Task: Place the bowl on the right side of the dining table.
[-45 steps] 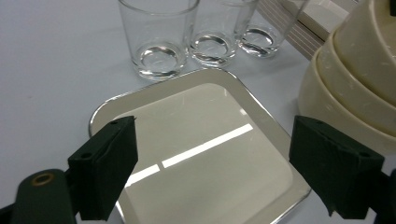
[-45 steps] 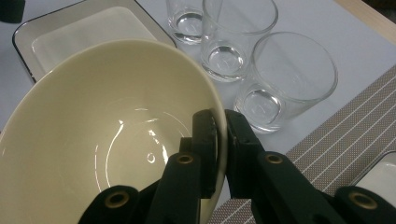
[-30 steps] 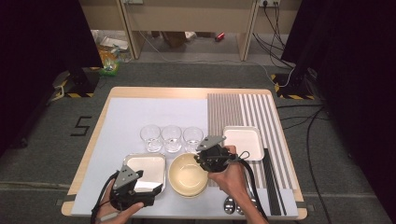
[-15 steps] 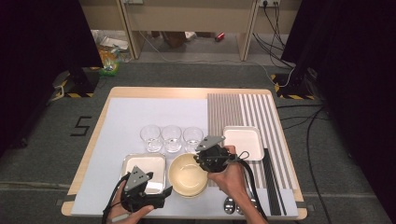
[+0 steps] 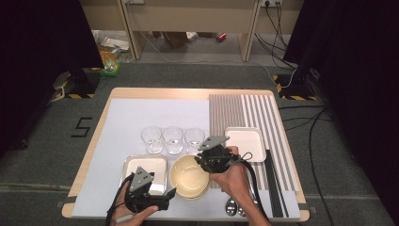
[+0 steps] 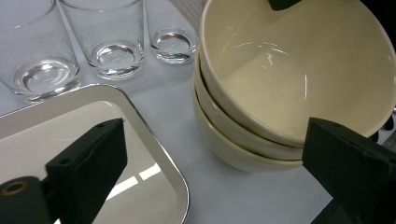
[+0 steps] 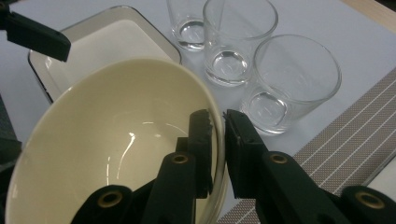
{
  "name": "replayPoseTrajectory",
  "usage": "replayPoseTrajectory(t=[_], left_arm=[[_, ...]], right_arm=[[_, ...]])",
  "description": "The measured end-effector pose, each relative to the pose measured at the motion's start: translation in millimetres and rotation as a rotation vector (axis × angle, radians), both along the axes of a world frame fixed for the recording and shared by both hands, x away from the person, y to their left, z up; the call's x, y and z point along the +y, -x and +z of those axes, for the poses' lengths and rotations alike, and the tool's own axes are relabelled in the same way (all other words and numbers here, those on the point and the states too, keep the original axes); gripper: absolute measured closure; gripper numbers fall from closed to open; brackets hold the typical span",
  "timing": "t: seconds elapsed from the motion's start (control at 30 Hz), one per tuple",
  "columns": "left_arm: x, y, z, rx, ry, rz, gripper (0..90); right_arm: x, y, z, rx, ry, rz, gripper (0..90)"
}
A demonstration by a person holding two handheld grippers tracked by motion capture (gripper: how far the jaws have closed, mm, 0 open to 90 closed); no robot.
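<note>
Three cream bowls [image 5: 188, 178] sit nested near the table's front, and the top bowl [image 7: 112, 140] tilts. My right gripper [image 5: 203, 162] is shut on that bowl's far-right rim, one jaw inside and one outside [image 7: 218, 122]. Its jaws have just been opening a little, with the rim still between them. My left gripper [image 5: 167, 197] lies low at the front, pointing right at the stack. It is open [image 6: 215, 140]: one jaw hangs over the steel tray [image 6: 70, 126], the other reaches past the stack's [image 6: 233, 149] far side, touching nothing.
Three clear glasses [image 5: 172, 139] stand in a row behind the bowls. The steel tray [image 5: 146, 165] lies left of the stack. A white square plate [image 5: 244, 143] rests on the striped mat [image 5: 249, 110]. Spoons [image 5: 233, 207] and dark sticks [image 5: 275, 183] lie at the front right.
My left gripper has moved right along the front edge, from the tray's left side to just left of the bowls. The right gripper has stayed on the rim.
</note>
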State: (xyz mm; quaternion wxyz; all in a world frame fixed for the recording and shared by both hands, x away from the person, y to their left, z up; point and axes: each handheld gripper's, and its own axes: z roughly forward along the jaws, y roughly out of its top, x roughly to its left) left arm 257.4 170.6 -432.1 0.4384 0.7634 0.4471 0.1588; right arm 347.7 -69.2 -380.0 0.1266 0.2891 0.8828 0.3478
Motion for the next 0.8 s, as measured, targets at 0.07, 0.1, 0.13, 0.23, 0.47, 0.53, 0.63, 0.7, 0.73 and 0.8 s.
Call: replayPoseTrajectory(t=[0.07, 0.1, 0.13, 0.23, 0.47, 0.53, 0.63, 0.7, 0.73, 0.8], left_arm=[[-0.1, 0.1, 0.0, -0.001, -0.001, 0.000, 5.5], [-0.4, 0.4, 0.0, -0.003, -0.004, 0.003, 5.1], [-0.4, 0.4, 0.0, -0.003, -0.004, 0.003, 5.0], [-0.9, 0.7, -0.3, -0.001, -0.010, 0.002, 4.3], [-1.0, 0.1, -1.4, 0.001, -0.014, 0.007, 2.5], [-1.1, 0.0, -1.8, 0.002, -0.011, 0.010, 1.9], [-1.2, 0.0, -1.7, 0.002, -0.012, 0.012, 1.4], [-1.4, 0.1, -1.6, 0.001, -0.013, 0.014, 1.4], [-1.5, 0.1, -1.6, 0.001, -0.013, 0.014, 1.3], [-1.5, 0.3, -1.5, 0.003, -0.012, 0.007, 1.2]], right_arm=[[-1.0, -0.7, 0.7, 0.022, -0.012, -0.002, 76.9], [-1.2, -0.8, 0.5, 0.030, -0.010, -0.005, 76.6], [-1.2, -0.8, 0.5, 0.030, -0.010, -0.005, 76.6], [-0.8, -0.5, -2.1, 0.050, 0.001, -0.009, 75.2], [-0.9, -3.6, -8.2, 0.075, 0.010, -0.013, 74.6], [-0.9, -4.0, -8.1, 0.075, 0.008, -0.012, 74.8], [0.1, -3.8, -8.4, 0.063, 0.018, -0.017, 79.4], [0.1, -4.0, -8.5, 0.061, 0.019, -0.018, 79.8], [1.0, -3.6, -8.4, 0.052, 0.026, -0.017, 80.5], [4.8, -1.5, -7.7, 0.024, 0.064, -0.013, 82.1]])
